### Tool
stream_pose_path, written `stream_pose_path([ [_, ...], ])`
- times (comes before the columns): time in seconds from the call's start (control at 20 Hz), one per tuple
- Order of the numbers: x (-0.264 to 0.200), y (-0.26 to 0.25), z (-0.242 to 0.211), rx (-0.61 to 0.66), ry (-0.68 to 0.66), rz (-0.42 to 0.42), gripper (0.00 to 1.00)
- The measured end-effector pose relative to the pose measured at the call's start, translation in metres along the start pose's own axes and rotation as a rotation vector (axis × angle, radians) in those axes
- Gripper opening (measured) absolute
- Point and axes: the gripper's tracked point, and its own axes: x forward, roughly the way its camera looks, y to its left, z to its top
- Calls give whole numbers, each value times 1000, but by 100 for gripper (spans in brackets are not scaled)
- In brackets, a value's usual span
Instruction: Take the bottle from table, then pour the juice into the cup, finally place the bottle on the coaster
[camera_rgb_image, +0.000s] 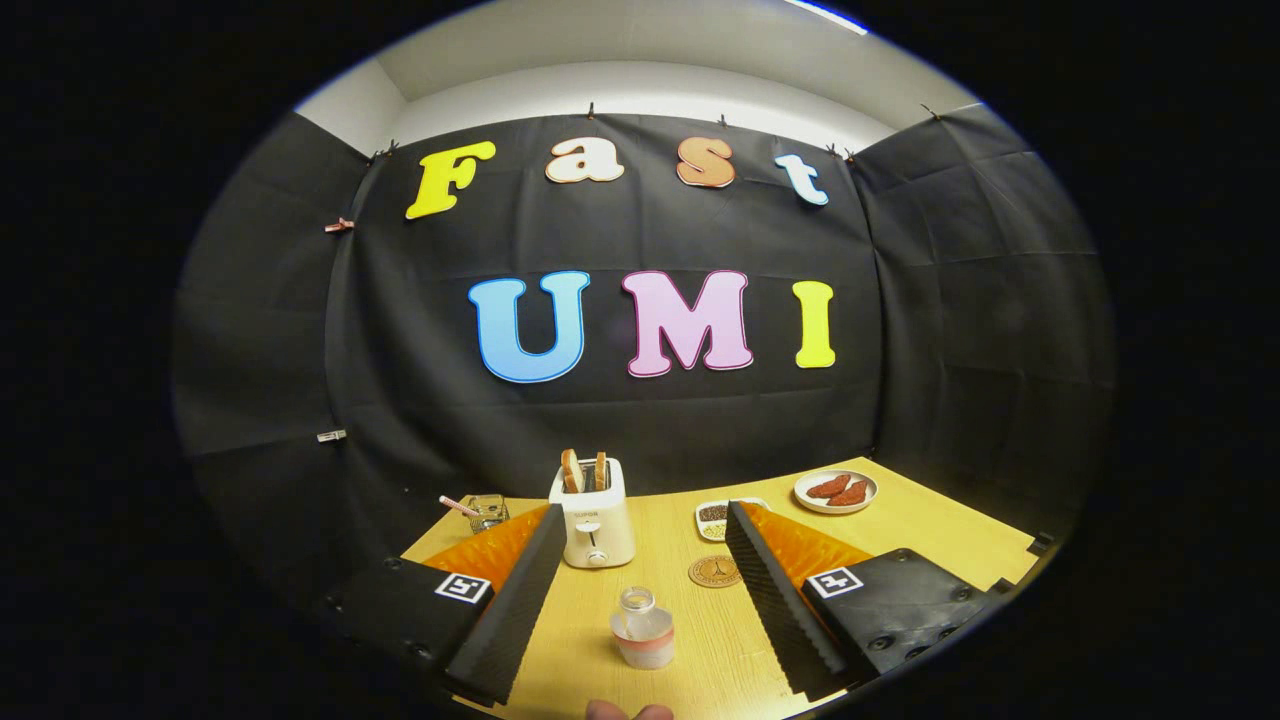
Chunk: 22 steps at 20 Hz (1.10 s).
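Observation:
A small clear bottle with a little pinkish juice at its bottom stands upright on the wooden table, uncapped. It sits between my two fingers, low down near their bases, and touches neither. My gripper is open wide, with nothing held. A round brown coaster lies beyond the bottle, close to the right finger. A clear glass cup with a pink straw stands at the far left, beyond the left finger.
A white toaster with bread slices stands ahead between the fingertips. A small white dish with dark bits sits behind the coaster. A plate of reddish food lies far right. A fingertip of a person's hand shows below the bottle.

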Motion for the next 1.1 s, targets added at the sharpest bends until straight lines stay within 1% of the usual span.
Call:
stream_pose_path([
  [0.25, 2, 4, -24, -45, -1, 15, 98],
  [0.45, 6, 6, -65, -56, -1, 5, 98],
  [0.65, 15, 12, -110, -58, -13, 12, 98],
  [0.8, 25, 7, -144, -46, -16, -22, 98],
  [0.9, 32, 7, -166, -65, -4, -35, 98],
  [1.0, 40, 11, -187, -76, 22, -20, 98],
  [1.1, 46, 15, -198, -84, 22, -4, 98],
])
